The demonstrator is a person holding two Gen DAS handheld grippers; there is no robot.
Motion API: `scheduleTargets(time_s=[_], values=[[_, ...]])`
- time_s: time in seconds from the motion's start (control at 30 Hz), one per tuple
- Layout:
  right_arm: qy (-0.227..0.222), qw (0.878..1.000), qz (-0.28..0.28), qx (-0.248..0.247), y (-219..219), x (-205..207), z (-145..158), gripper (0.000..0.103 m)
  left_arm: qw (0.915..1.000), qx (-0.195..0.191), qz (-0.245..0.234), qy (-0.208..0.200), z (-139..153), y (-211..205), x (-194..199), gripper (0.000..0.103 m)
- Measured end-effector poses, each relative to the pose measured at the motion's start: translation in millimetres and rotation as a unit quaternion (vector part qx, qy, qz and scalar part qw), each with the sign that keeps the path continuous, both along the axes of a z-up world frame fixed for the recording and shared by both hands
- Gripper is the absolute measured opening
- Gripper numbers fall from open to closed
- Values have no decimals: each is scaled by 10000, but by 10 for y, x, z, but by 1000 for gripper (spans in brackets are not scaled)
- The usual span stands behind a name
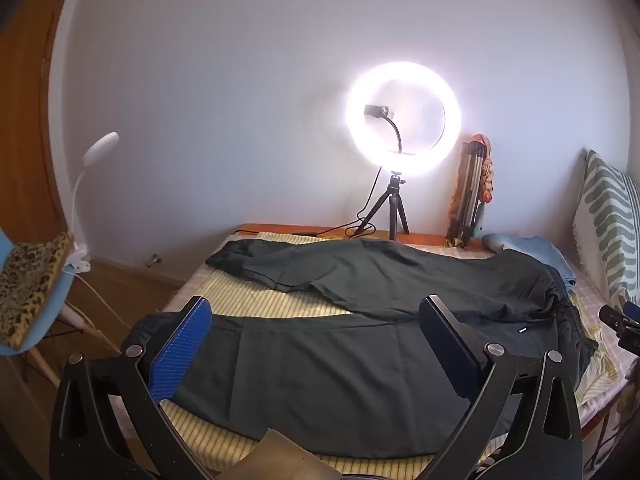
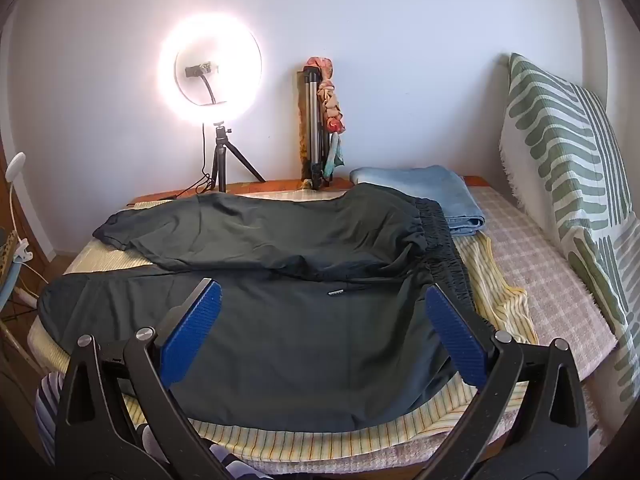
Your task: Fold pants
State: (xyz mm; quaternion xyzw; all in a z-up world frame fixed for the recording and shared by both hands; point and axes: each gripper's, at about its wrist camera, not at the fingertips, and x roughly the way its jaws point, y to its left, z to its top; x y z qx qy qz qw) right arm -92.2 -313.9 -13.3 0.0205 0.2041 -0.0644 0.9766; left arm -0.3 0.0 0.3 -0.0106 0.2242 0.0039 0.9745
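- Left wrist view: left gripper [image 1: 316, 314], jaws spread, empty, above the near leg of the dark pants [image 1: 340, 368] spread on the bed [image 1: 248, 300], likely laid flat for folding. Only this view shows the leopard-print chair [image 1: 28, 276].
- Right wrist view: right gripper [image 2: 322, 300], jaws spread, empty, over the pants near the waistband [image 2: 440, 232]. Only this view shows the folded jeans [image 2: 432, 188] whole.

Dark pants [image 2: 280, 320] spread flat, legs apart

Lit ring light [image 2: 211, 67] on small tripod [image 2: 222, 163] against far wall. Folded jeans [image 2: 432, 192] beside leaf-print pillow [image 2: 568, 168]. Folded tripod [image 2: 316, 120] draped with scarf [image 2: 330, 96] nearby.
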Motion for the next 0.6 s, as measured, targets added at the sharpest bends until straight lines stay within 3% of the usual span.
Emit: scheduleTargets(time_s=[0.6], values=[[5, 10000, -12, -96, 22, 10, 4, 103, 10000, -18, -39, -71, 44, -31, -6, 103]])
